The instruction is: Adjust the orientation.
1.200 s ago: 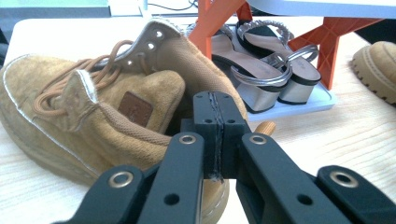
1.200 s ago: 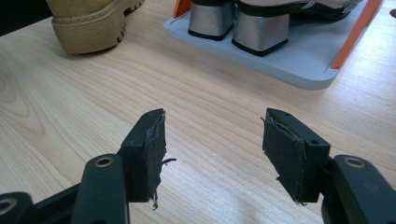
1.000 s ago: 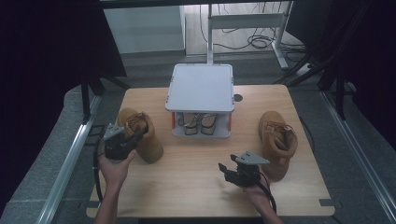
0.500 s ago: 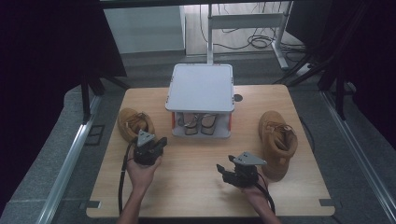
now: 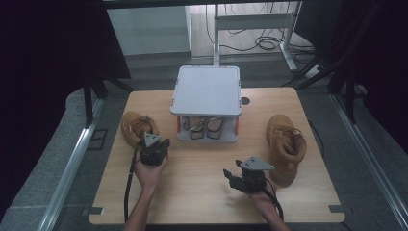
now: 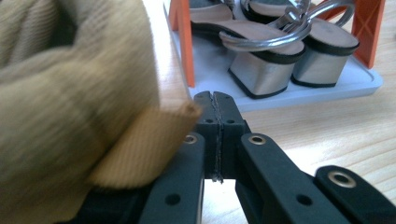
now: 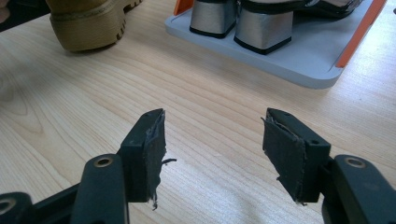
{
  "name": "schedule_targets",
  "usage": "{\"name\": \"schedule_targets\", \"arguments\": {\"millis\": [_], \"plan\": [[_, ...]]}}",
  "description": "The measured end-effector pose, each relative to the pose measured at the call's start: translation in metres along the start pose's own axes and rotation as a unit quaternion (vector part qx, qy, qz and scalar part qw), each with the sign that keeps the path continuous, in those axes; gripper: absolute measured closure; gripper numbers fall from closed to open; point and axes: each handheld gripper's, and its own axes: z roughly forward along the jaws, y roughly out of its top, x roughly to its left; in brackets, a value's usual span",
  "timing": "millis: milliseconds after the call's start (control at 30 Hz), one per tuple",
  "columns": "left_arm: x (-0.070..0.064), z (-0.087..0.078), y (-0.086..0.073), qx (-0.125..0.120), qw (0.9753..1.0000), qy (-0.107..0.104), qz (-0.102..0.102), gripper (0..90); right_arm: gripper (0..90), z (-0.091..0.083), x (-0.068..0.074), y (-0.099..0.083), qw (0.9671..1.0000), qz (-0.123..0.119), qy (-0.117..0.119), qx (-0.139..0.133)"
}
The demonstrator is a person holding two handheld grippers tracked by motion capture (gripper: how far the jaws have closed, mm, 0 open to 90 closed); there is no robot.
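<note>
Curtained lab: floor cables (image 5: 250,41), rails (image 5: 67,173)

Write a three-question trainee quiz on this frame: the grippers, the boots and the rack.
1. True or false: the left gripper has its jaws pressed together.
2. How do the right gripper jaws stand? A) apart over bare table B) shut on a boot C) shut on a sandal
3. Fill in: under the rack's grey top stand heeled ____.

Key
1. True. They meet with nothing seen between them; the left boot lies against them at one side.
2. A. The table shows between them; the right boot lies off to the side.
3. Sandals.
</note>
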Motion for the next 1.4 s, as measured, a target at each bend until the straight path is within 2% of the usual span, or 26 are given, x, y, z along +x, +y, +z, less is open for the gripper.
{"name": "schedule_targets", "arguments": {"millis": [33, 100, 400, 667, 833, 1033, 1167, 1400], "plan": [[0.002, -0.001, -0.001, 0.000, 1.0000, 0.003, -0.002, 89.8, 39.6, 0.000, 0.000, 0.000, 1.0000, 0.000, 0.000, 0.001], [0.009, -0.005, -0.003, -0.001, 0.9999, -0.014, -0.010, 90.0, 39.6, 0.001, 0.000, -0.001, 1.0000, -0.001, -0.001, 0.002], [0.020, -0.020, -0.012, -0.002, 0.9992, -0.030, -0.025, 90.0, 39.6, 0.002, 0.000, -0.001, 1.0000, -0.002, -0.003, 0.004], [0.031, -0.035, -0.019, 0.003, 0.9988, -0.039, -0.031, 90.0, 39.5, 0.001, -0.001, -0.001, 1.0000, 0.000, -0.004, 0.003], [0.037, -0.043, -0.023, 0.001, 0.9986, -0.040, -0.036, 90.0, 39.5, 0.001, -0.001, -0.001, 1.0000, 0.000, -0.006, 0.002], [0.041, -0.050, -0.028, 0.003, 0.9991, -0.029, -0.030, 90.0, 39.5, 0.002, 0.000, -0.001, 1.0000, -0.002, -0.004, 0.003], [0.049, -0.057, -0.030, 0.003, 0.9985, -0.035, -0.042, 90.0, 39.5, 0.001, -0.001, -0.001, 1.0000, -0.001, -0.005, 0.004], [0.055, -0.063, -0.034, 0.004, 0.9983, -0.037, -0.045, 90.0, 39.5, 0.002, -0.001, -0.002, 1.0000, -0.002, -0.005, 0.004]]}}
